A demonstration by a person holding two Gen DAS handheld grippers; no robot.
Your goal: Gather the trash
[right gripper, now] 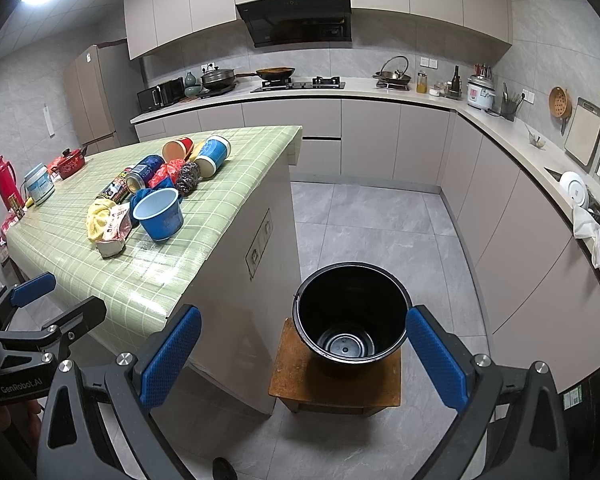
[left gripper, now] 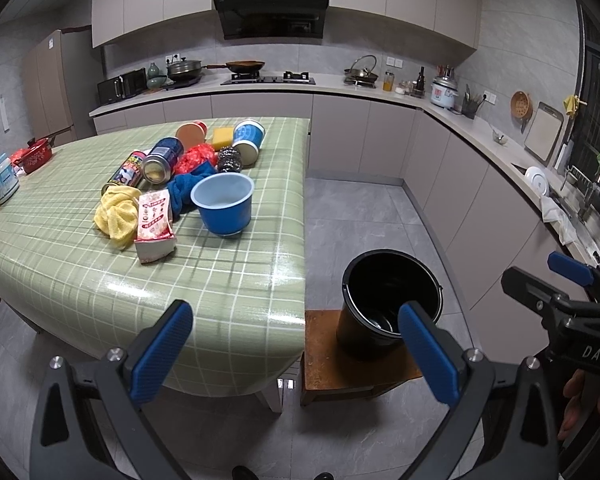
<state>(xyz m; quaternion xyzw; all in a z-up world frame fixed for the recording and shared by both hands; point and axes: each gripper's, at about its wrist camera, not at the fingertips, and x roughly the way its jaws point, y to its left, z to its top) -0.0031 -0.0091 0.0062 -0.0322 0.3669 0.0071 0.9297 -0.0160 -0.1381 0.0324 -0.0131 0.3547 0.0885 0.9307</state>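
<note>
Kitchen table littered, both tongs gaping empty, bucket bare (bottom visible only from right wrist)

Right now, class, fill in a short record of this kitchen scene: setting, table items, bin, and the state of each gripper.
setting: kitchen, table with green checked cloth
trash pile: blue bowl upright, milk carton lying down, yellow cloth, blue can on its side, steel scourer
bin: black bucket, empty, standing on a wooden stool beside the table
left gripper: open, holding nothing
right gripper: open, holding nothing, in front of the bucket
progress: nothing in the bucket yet
</note>
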